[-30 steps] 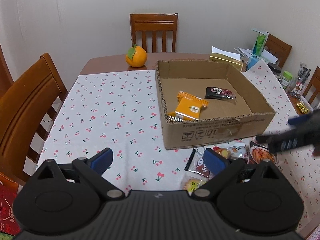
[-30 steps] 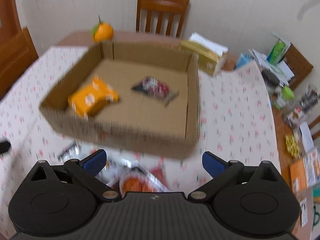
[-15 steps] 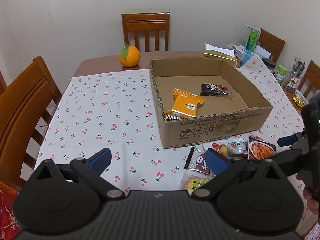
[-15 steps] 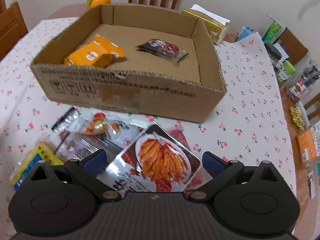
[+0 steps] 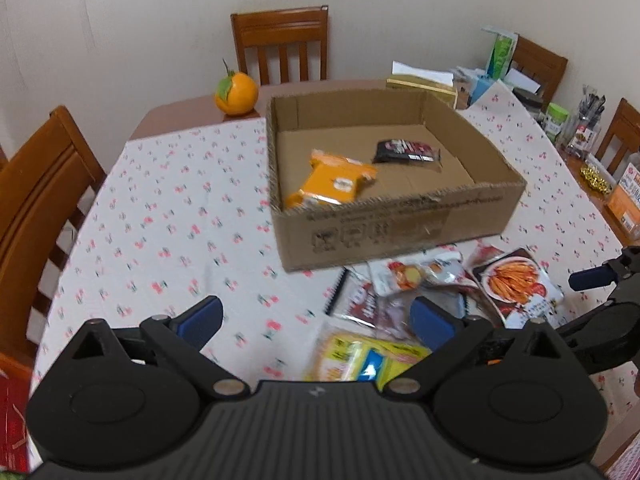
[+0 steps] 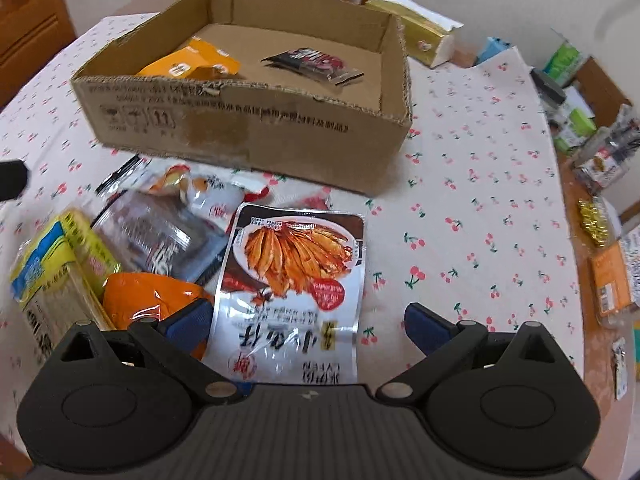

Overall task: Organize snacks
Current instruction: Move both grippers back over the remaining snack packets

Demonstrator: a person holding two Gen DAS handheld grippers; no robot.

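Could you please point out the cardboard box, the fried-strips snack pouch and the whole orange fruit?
cardboard box (image 6: 248, 136): right wrist view, printed front wall.
fried-strips snack pouch (image 6: 298, 258): right wrist view, food photo at its middle.
orange fruit (image 5: 236, 94): left wrist view, middle of peel.

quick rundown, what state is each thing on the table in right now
cardboard box: open-topped, upright on the cloth
orange packet: lying inside the box
dark packet: lying inside the box
fish-strip pouch: flat on the cloth, outside the box, sealed
yellow packet: outside the box, in the pile
left gripper: jaws open, empty
right gripper: jaws open, over the pouch
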